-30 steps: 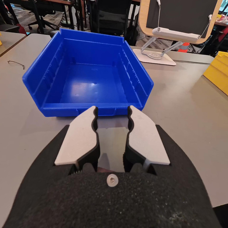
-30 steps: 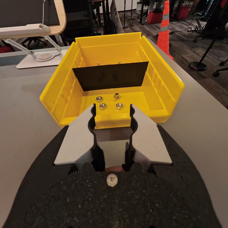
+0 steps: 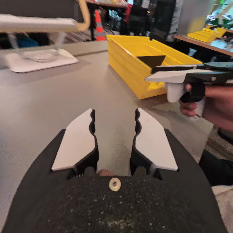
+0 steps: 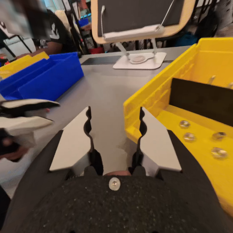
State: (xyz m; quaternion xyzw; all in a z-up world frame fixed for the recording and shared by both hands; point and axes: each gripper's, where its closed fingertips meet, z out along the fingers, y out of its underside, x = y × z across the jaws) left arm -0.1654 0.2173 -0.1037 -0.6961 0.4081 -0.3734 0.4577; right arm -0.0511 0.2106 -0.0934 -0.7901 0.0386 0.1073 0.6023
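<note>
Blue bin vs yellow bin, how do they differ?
The yellow bin has a black divider across it; the blue bin shows none. The yellow bin holds hex nuts in front of the divider; the blue bin's inside is hidden. Both stand on the grey table.

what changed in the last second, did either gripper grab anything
Neither took anything. The left gripper swung right, off the blue bin, and now faces bare table beside the yellow bin. The right gripper swung left, so the yellow bin now lies to its right. Both jaws opened wider. The nuts stayed in the yellow bin.
</note>
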